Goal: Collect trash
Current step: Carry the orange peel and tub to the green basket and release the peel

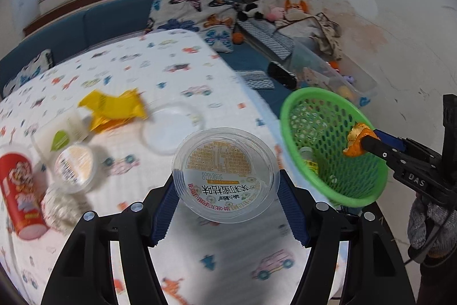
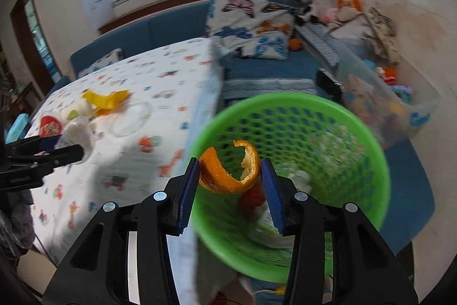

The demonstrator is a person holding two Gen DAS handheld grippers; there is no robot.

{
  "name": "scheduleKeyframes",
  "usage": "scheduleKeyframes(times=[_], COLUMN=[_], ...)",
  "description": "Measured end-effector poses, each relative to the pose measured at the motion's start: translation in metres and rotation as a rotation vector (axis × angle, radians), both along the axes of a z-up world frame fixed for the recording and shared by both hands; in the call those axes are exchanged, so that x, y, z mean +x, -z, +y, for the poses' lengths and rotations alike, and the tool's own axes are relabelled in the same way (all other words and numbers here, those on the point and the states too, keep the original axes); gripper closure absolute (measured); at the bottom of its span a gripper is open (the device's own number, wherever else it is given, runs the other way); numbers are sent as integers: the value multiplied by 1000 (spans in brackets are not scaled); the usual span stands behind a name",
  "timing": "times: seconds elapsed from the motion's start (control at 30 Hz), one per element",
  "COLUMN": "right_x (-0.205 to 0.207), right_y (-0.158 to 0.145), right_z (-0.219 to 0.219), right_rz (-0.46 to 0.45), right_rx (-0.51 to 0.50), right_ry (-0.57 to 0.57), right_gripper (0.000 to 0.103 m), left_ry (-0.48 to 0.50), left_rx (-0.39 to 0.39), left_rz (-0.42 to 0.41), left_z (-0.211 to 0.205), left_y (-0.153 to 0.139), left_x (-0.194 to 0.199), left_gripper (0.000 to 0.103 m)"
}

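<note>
Left claw (image 1: 227, 192): squeezes one clear plastic cup (image 1: 225, 173) above the table.
Right claw (image 2: 230, 185): pinches one orange peel (image 2: 228, 170) over the green basket (image 2: 357, 127).
Only left view: red can (image 1: 21, 190), printed cup bottom.
Only right view: trash inside basket.
Yellow wrappers (image 1: 114, 105): one.

Black left gripper (image 1: 227, 197) and right gripper (image 2: 230, 179), blue ribbed jaws, silver screws.

Wrapper (image 1: 114, 107), lid (image 1: 171, 127), can (image 1: 20, 190) sitting on table (image 1: 171, 62); basket (image 1: 368, 190) hanging off its right edge.
</note>
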State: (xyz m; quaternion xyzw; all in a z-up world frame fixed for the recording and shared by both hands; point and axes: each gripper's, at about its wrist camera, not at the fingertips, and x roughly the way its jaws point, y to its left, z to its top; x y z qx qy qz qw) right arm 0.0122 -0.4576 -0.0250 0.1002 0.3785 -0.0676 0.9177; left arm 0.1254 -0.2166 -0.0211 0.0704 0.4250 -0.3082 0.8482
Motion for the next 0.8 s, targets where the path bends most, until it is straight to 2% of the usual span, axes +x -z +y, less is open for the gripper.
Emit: scheduleKeyframes(times=[0.4, 0.8], right_x=[-29, -48], right_y=[18, 10], right_z=[-50, -54], right_rz=[39, 8], right_rx=[10, 8], right_ry=[139, 165], right_gripper=[54, 43], left_ry=[119, 197], left_rx=[2, 28], left_rz=[1, 29], left_z=[-71, -127], left_y=[-10, -2], left_x=[-6, -7], left_gripper=[38, 38])
